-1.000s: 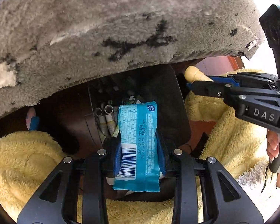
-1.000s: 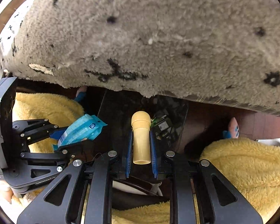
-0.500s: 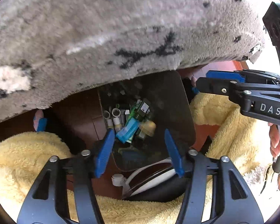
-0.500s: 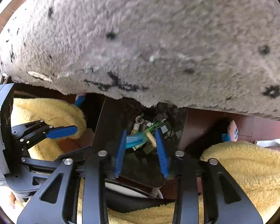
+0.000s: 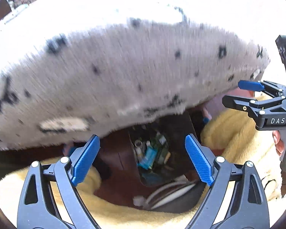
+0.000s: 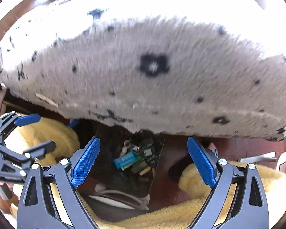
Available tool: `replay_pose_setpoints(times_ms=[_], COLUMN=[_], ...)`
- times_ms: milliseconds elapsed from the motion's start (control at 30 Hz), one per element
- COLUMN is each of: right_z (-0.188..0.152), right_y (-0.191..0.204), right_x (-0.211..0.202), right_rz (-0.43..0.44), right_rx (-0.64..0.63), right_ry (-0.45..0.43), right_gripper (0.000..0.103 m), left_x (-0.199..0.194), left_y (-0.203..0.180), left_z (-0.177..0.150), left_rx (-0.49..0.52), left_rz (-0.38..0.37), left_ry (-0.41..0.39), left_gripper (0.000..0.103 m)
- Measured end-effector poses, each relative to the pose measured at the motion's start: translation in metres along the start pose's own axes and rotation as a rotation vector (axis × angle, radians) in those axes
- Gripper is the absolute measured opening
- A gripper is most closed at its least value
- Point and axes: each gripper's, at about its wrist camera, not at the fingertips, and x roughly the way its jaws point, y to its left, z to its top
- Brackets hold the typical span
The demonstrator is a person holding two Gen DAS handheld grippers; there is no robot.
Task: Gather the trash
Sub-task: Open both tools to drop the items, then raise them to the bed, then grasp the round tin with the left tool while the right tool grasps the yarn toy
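Both the left tongs and the right tongs are opening wide over the dark trash bin and hold nothing. The blue wrapper lies inside the bin among other scraps, straight below the gap in each pair, its long axis crosswise in the right wrist view. No loose trash shows outside the bin, so the next piece probably lies beyond the spotted fleece blanket.

Left gripper: black plastic linkage arms, silver screw heads at pivots, blue knurled pads. Right gripper: same build, white "DAS" lettering on body in left view. Fuzzy yellow garment worn.
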Motion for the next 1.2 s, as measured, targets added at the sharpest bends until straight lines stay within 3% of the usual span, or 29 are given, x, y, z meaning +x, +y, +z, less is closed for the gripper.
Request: replay_pose_setpoints(times_ms=[333, 567, 867, 1200], right_z=[0.047, 0.11, 0.197, 0.29], right_y=[-0.003, 0.002, 0.006, 0.017], right_x=[-0.046, -0.047, -0.014, 0.049], right_rz=[-0.019, -0.033, -0.024, -0.108], right_rx=[-0.003, -0.041, -0.038, -0.109], right_ry=[-0.149, -0.193, -0.21, -0.2], right_gripper=[0.093, 0.093, 0.093, 0.093], left_x=[-0.05, -0.059, -0.021, 0.021], left_y=[0.039, 0.072, 0.123, 0.152], left_z=[0.056, 0.113, 0.182, 0.238], left_rx=[-0.014, -0.019, -0.026, -0.032], left_rz=[0.081, 0.14, 0.193, 0.181], left_ry=[-0.162, -0.227, -0.197, -0.164], left_gripper=[0.09, 0.09, 0.089, 0.089])
